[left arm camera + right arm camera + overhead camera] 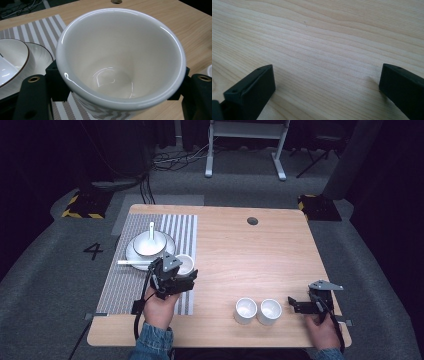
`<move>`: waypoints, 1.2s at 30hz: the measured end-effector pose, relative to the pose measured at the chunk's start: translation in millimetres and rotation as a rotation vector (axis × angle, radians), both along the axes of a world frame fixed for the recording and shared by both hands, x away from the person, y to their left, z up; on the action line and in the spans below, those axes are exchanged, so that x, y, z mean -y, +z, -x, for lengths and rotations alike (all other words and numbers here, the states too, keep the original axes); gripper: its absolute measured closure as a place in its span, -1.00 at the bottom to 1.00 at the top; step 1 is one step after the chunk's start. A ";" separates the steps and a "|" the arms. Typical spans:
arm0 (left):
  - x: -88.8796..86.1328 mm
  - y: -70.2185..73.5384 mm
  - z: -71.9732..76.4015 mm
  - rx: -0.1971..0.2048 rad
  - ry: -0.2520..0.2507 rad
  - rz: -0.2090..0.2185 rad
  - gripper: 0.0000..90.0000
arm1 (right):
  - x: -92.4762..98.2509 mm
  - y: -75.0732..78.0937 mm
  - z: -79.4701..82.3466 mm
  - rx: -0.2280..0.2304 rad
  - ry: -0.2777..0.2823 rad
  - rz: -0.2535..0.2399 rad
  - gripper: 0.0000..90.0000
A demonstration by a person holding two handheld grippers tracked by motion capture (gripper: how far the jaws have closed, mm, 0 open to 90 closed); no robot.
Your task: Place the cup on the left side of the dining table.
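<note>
White cup [120,65] sits clamped in the left tool [175,272] over the striped mat [125,285]; right tool [300,305] gapes empty on the wooden table [250,255].

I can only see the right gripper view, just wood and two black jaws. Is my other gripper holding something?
Observer: Yes. The left gripper is shut on a white cup, its jaws pressing on opposite sides of the cup.
Operator: Is there anything in the cup?
Observer: No, in the left gripper view its inside is empty and shiny.
Operator: What's next to that cup?
Observer: A white bowl with a spoon in it sits on a plate, on a striped placemat.
Operator: Any cups near my right gripper?
Observer: Two small white cups stand side by side on the bare table, to the left of the open right gripper.
</note>
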State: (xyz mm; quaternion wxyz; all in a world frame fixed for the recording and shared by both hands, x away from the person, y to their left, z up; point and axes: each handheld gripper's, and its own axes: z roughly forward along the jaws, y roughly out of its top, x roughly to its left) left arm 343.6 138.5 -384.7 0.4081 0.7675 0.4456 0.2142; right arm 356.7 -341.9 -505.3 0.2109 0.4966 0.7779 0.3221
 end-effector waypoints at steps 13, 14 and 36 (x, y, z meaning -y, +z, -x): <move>-14.9 -11.0 -18.3 -0.012 0.071 -0.047 -0.41 | 0.1 0.0 -0.1 0.000 0.001 0.000 -0.99; -16.9 -13.0 -20.1 -0.016 0.077 -0.048 -0.41 | 0.1 0.0 -0.1 0.000 0.001 0.000 -0.99; -35.3 -59.2 -42.1 -0.132 0.143 -0.049 -0.41 | 0.2 0.0 -0.1 0.000 0.001 0.000 -0.99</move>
